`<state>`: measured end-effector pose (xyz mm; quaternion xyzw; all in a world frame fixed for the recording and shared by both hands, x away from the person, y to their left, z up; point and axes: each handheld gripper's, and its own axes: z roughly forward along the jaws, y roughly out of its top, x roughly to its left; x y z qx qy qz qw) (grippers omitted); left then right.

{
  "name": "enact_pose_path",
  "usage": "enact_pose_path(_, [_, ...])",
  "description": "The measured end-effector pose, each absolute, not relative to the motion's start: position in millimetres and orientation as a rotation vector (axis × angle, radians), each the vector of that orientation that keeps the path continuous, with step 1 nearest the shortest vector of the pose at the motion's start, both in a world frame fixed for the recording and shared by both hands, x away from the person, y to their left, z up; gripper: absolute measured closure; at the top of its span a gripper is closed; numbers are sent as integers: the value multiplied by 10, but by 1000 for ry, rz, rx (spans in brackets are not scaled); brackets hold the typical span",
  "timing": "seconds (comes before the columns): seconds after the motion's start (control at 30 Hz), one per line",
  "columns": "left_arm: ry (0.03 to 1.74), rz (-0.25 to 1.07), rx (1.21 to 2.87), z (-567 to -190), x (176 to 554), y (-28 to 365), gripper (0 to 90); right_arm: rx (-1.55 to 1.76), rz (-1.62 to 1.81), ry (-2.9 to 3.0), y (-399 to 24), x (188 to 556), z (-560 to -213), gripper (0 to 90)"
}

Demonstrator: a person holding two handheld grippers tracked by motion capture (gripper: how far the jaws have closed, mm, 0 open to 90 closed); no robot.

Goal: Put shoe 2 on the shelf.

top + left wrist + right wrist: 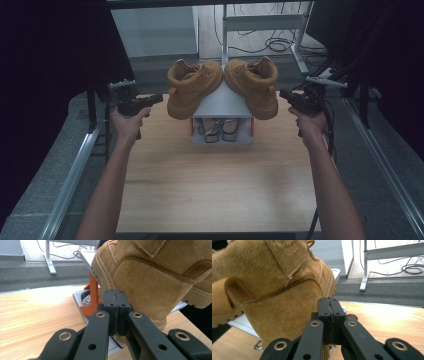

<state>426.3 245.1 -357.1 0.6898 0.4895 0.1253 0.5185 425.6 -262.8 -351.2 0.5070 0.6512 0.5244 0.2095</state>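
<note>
Two tan suede boots stand on top of a small white shoe rack [223, 104] at the far middle of the wooden table, the left boot [190, 87] and the right boot [254, 85] leaning outward with their heels over the rack's edges. On the lower shelf lies a pair of silver-strapped sandals [219, 129]. My left gripper [158, 97] is level just left of the left boot, shut and empty; in the left gripper view its jaws [116, 294] meet in front of the boot's heel [150, 280]. My right gripper [283, 93] is shut and empty beside the right boot's heel [277, 297].
The table [215, 185] is bare wood in front of the rack. Metal rails [75, 170] run along both sides. An orange bracket [92, 297] holds the rack's side. A desk frame [260, 22] and floor cables [277, 45] lie behind the table.
</note>
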Motion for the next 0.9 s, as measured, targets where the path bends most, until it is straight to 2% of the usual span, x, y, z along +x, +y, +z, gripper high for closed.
enact_pose_path(0.9, [1136,290,1670,-3536,4264,2072,892,1341,1390,1831,-2284,4218,-3534,892])
